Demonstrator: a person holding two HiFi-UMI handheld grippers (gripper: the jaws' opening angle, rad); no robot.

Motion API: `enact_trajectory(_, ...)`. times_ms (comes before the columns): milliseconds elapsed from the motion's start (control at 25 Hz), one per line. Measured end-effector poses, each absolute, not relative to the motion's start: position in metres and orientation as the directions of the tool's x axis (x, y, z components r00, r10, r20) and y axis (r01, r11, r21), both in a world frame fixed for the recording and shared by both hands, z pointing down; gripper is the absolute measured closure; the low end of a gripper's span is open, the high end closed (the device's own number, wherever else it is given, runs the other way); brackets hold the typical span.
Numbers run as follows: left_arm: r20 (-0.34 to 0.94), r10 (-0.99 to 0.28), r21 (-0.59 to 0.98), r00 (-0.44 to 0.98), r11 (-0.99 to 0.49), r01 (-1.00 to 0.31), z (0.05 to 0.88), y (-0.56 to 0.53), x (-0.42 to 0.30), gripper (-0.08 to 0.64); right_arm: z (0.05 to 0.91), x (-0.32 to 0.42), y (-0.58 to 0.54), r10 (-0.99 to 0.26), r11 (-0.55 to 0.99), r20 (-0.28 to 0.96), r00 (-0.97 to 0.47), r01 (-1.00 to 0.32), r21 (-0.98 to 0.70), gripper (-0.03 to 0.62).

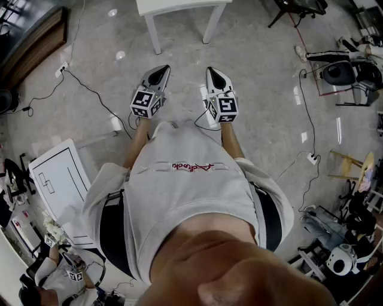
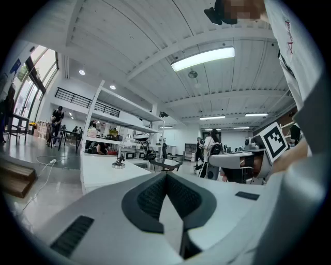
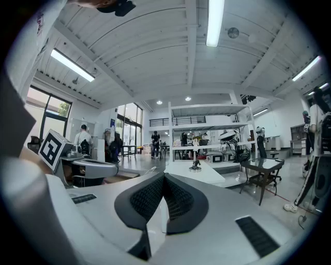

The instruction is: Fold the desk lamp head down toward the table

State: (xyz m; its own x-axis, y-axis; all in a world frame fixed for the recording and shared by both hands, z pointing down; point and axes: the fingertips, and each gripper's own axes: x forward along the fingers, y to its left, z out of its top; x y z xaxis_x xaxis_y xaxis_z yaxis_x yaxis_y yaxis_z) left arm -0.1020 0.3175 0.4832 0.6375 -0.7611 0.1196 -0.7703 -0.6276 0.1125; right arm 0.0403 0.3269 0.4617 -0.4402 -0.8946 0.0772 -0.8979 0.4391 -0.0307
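Note:
I hold both grippers side by side in front of my chest, above the bare floor. My left gripper (image 1: 160, 72) (image 2: 165, 174) is shut with nothing between its jaws. My right gripper (image 1: 214, 73) (image 3: 163, 175) is also shut and empty. Some way ahead stands a white table (image 1: 157, 7) (image 2: 98, 173) (image 3: 207, 173). On it sits a small dark object (image 2: 118, 163) (image 3: 195, 165), too small to tell whether it is the desk lamp. Neither gripper is near the table.
Black cables (image 1: 90, 89) and a power strip (image 1: 312, 158) lie on the floor. A white panel (image 1: 60, 179) stands at my left, chairs (image 1: 344, 75) at the right. A dark glass-topped side table (image 3: 264, 166) stands right of the white table. Another person (image 1: 60, 272) sits behind me.

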Motion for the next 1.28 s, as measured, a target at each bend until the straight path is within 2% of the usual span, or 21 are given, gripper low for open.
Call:
enact_trajectory(680, 0.142, -0.765, 0.111, 0.628, -0.618, -0.778, 0.484, 0.323, -0.076, 0.535, 0.464, 0.060, 0.331, -0.880, 0.468, 0.062, -0.470, -0.882, -0.045, 0.565)
enact_trajectory(1280, 0.146, -0.777, 0.117, 0.612, -0.601, -0.791, 0.496, 0.328, -0.057, 0.535, 0.478, 0.073, 0.332, -0.857, 0.508, 0.098, -0.506, -0.861, -0.008, 0.565)
